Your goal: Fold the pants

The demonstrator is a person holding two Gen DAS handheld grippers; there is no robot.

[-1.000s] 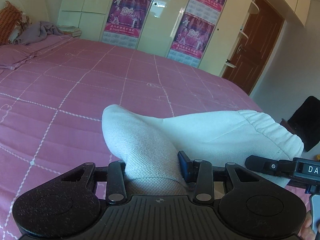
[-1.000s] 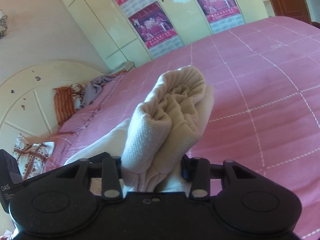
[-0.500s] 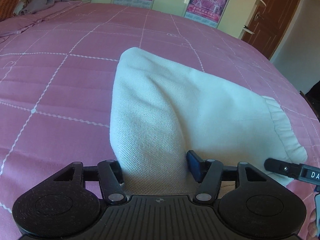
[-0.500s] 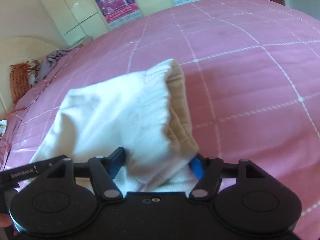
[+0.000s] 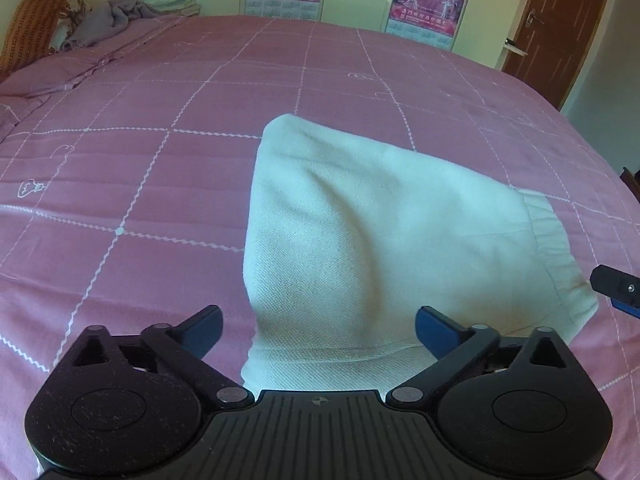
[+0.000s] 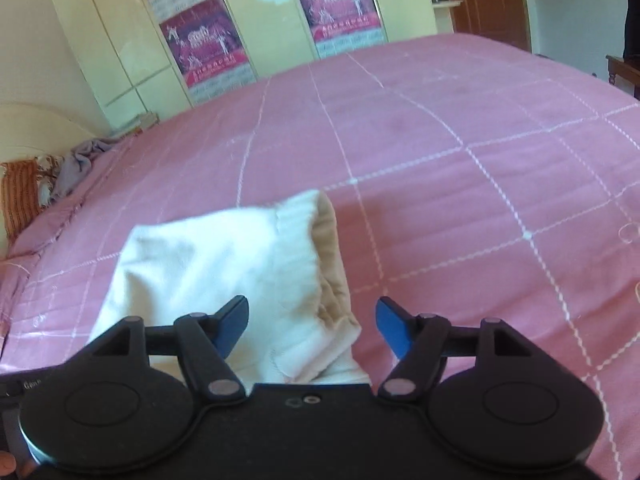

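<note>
1. We see the folded white pants (image 5: pixel 384 240) lying flat on the pink bedspread (image 5: pixel 140 160), directly ahead of both our grippers.
2. Our left gripper (image 5: pixel 318 326) has its jaws spread wide, the near edge of the pants between them, untouched.
3. Our right gripper (image 6: pixel 312 324) is likewise spread apart, the elastic waistband (image 6: pixel 320 264) just ahead between its fingers.
4. Beyond, we see a cream wardrobe (image 6: pixel 120 40) with calendar posters (image 6: pixel 200 40), far ahead.
</note>
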